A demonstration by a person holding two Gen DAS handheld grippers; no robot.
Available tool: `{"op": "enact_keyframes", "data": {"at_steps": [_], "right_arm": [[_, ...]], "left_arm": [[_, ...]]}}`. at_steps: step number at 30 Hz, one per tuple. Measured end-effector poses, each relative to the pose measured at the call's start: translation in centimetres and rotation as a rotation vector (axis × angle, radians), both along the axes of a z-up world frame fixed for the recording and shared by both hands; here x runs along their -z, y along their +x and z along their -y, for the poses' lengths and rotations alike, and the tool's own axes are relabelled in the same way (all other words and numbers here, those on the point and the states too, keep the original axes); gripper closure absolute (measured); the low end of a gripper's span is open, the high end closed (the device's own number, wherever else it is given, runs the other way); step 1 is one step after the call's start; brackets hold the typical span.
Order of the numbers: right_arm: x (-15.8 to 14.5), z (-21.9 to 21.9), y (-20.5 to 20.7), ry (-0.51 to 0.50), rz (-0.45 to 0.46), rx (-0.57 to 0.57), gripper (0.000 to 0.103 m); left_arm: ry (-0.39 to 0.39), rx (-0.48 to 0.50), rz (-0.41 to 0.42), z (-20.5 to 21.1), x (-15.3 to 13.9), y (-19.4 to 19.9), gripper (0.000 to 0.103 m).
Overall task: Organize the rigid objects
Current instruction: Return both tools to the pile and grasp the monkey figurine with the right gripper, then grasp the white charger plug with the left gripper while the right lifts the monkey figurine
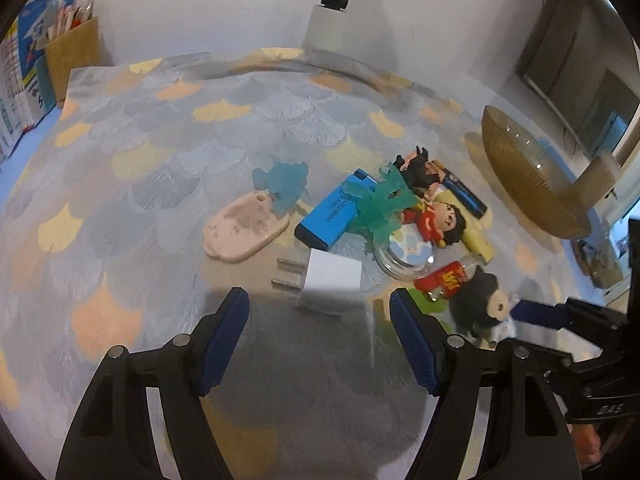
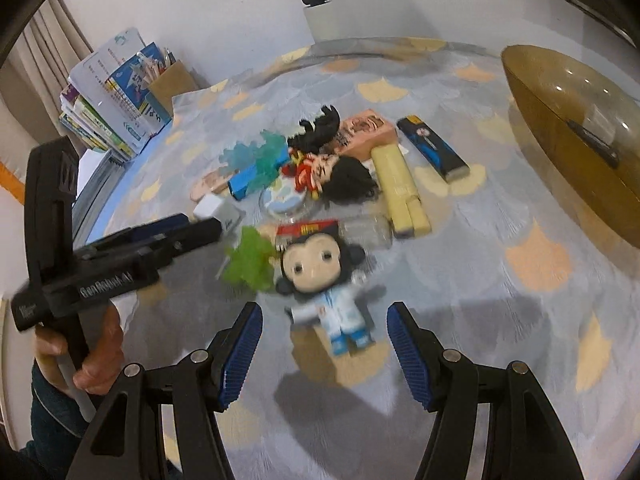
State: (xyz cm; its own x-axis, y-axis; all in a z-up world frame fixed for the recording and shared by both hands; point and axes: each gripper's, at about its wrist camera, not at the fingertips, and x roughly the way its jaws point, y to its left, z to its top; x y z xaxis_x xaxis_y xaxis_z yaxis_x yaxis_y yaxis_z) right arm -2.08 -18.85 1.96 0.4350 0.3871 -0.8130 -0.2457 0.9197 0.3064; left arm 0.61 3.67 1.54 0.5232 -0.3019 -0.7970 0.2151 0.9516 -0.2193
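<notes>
Blue-padded left gripper point(image 1: 320, 300) and right gripper point(image 2: 325, 316) hang open and empty, framing white charger point(image 1: 330, 280) and doll point(image 2: 324, 276) for pickup, probably toward amber bowl point(image 2: 560, 128).

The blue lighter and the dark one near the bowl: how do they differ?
The blue lighter is bright sky blue; the dark lighter is navy with a picture on its face. The blue lighter lies in the pile, partly under a translucent teal toy; the dark lighter lies apart on the cloth, nearer the amber bowl. Both are flat, rectangular, lying down.
</notes>
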Motion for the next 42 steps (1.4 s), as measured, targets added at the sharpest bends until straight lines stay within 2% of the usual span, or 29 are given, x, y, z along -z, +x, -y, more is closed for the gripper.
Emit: {"op": "enact_keyframes", "data": {"at_steps": [3,5,6,9,14,17,18,19,22,24,26,29,32,36,39,40,41,42], "right_arm": [[0.3,-1.1,0.9,-0.011,-0.001,-0.014,0.040],[0.7,-1.7,1.2,-0.043,0.003,-0.015,0.053],[0.9,-1.9,1.3,-0.057,0.001,-0.011,0.055],[0.8,-2.1,1.1,-0.071,0.029,-0.011,0.056],[1.0,-1.8,1.0,-0.049,0.025,-0.010,0.056],[1.0,-1.8,1.1,-0.047,0.024,-0.011,0.056],[1.0,-1.8,1.1,-0.048,0.024,-0.012,0.056],[1.0,-1.9,1.1,-0.047,0.024,-0.010,0.056],[0.9,-1.7,0.8,-0.043,0.023,-0.011,0.056],[0.9,-1.6,0.8,-0.041,0.022,-0.013,0.056],[0.9,-1.5,0.7,-0.039,0.021,-0.016,0.056],[0.9,-1.5,0.6,-0.042,0.030,-0.020,0.056],[0.9,-1.6,0.5,-0.050,0.042,-0.017,0.056],[0.9,-1.6,0.3,-0.042,0.052,0.002,0.056],[0.8,-1.5,0.1,-0.040,0.054,0.008,0.056],[0.8,-1.5,0.1,-0.043,0.054,0.008,0.056],[0.8,-1.4,0.1,-0.051,0.056,0.009,0.056],[0.8,-1.3,0.1,-0.055,0.056,0.010,0.056]], "left_arm": [[0.020,0.012,0.013,0.1,0.1,-0.1,0.035],[0.028,0.009,0.014,-0.4,0.1,-0.4,0.035],[0.033,0.006,0.014,-0.6,0.1,-0.5,0.035],[0.060,-0.033,0.019,-2.6,0.1,-1.0,0.035],[0.038,-0.132,0.000,-6.3,0.0,-1.1,0.036],[-0.071,-0.018,-0.002,-4.9,-0.7,-1.6,0.036],[-0.068,0.010,0.004,-4.0,-0.8,-1.7,0.036],[-0.030,0.036,0.016,-2.6,-0.9,-1.7,0.036],[0.056,0.020,0.034,-0.4,-0.4,-0.8,0.036],[0.064,-0.017,0.026,-0.6,-0.1,-0.2,0.039],[0.039,-0.067,0.022,-2.1,-0.1,0.0,0.040],[0.041,-0.162,0.012,-5.4,0.1,-0.3,0.043],[0.009,-0.199,-0.002,-7.7,-0.2,-0.4,0.045],[-0.076,-0.074,-0.006,-5.8,-0.7,-0.6,0.045],[-0.036,-0.029,0.016,-2.7,-0.8,-0.4,0.044],[-0.004,-0.029,0.019,-1.8,-0.5,0.1,0.046],[0.016,-0.034,0.025,-1.3,-0.3,0.4,0.060],[0.034,-0.038,0.024,-1.0,-0.1,0.8,0.067]]}}
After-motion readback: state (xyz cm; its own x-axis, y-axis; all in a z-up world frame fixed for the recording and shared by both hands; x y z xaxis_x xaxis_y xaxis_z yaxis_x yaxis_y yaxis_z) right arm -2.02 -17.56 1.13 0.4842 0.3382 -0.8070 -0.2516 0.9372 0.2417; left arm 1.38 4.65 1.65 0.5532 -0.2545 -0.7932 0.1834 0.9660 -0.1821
